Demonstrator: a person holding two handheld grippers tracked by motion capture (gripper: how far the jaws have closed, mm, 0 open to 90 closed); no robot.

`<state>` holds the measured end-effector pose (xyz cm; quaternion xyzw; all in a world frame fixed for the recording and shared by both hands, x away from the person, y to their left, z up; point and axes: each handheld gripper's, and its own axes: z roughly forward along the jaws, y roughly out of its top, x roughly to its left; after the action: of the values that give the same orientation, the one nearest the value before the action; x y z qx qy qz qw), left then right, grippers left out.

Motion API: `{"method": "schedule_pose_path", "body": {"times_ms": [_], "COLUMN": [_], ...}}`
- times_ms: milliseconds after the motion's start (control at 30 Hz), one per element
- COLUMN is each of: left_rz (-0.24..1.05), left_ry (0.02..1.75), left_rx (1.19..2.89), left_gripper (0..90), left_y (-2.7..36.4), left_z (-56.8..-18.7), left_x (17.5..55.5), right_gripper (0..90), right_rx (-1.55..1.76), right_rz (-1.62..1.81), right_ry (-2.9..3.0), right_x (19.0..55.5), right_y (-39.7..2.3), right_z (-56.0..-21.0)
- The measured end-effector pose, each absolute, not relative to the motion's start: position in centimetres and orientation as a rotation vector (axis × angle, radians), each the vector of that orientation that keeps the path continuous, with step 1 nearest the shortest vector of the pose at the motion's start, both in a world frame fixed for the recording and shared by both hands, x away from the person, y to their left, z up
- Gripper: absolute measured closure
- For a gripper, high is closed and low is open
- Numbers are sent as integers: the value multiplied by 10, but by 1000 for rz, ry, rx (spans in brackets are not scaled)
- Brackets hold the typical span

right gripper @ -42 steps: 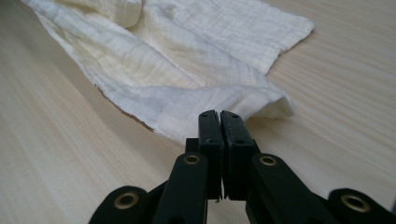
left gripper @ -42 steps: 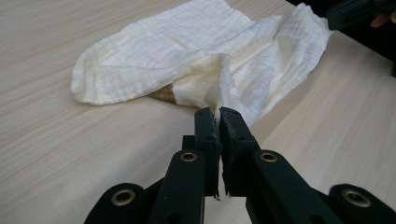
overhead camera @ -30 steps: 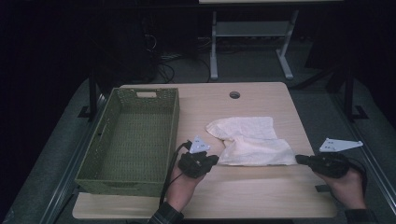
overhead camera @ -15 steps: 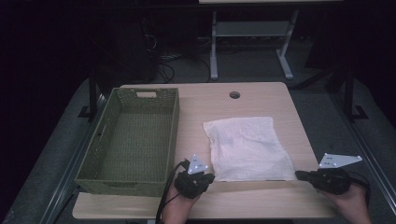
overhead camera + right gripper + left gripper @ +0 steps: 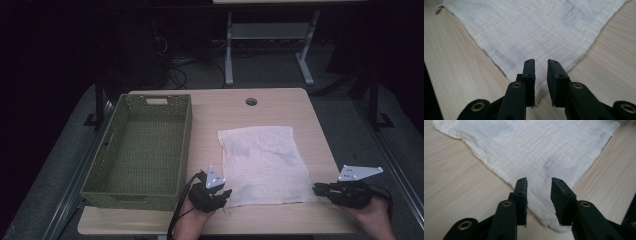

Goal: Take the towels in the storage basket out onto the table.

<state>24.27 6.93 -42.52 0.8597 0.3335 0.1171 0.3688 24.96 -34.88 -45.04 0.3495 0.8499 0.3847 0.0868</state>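
Cloth: white, thin woven fabric, lying flat and spread out on the wooden table, just to the right of the basket; its two near corners are pointing toward the table's front edge.

Basket: green, woven, rectangular, sitting at the left of the cloth, a strip of bare tabletop lying between the two.

Left gripper: resting at the cloth's near-left corner, between cloth and basket. Its jaws have just been opening and are now standing apart; in the left gripper view the corner of the cloth is lying between and under them, the pads not pressing on it.

Right gripper: sitting at the cloth's near-right corner, on the side away from the basket. Its jaws have just been opening and are showing a narrow gap; in the right gripper view the cloth's corner is lying beneath the gap, unpinched.
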Motion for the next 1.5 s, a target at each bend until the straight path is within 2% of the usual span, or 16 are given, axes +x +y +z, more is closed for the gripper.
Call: {"method": "schedule_pose_path", "body": {"times_ms": [267, 1167, 1500], "left_rz": [279, 338, 404], "left_ry": [841, 918, 983], "left_rx": [2239, 2200, 2168], "left_gripper": [553, 506, 506], "left_y": [59, 46, 51], "left_z": [-427, -424, -420], "left_x": [272, 349, 372], "right_gripper": [741, 706, 700], "right_rx": [1036, 1003, 1047], "right_rz": [1129, 1219, 1195], "right_ry": [2522, 2453, 2437], "right_x": [269, 355, 388], "right_y": [-343, -319, -325], "right_z": [-449, -428, -434]}}
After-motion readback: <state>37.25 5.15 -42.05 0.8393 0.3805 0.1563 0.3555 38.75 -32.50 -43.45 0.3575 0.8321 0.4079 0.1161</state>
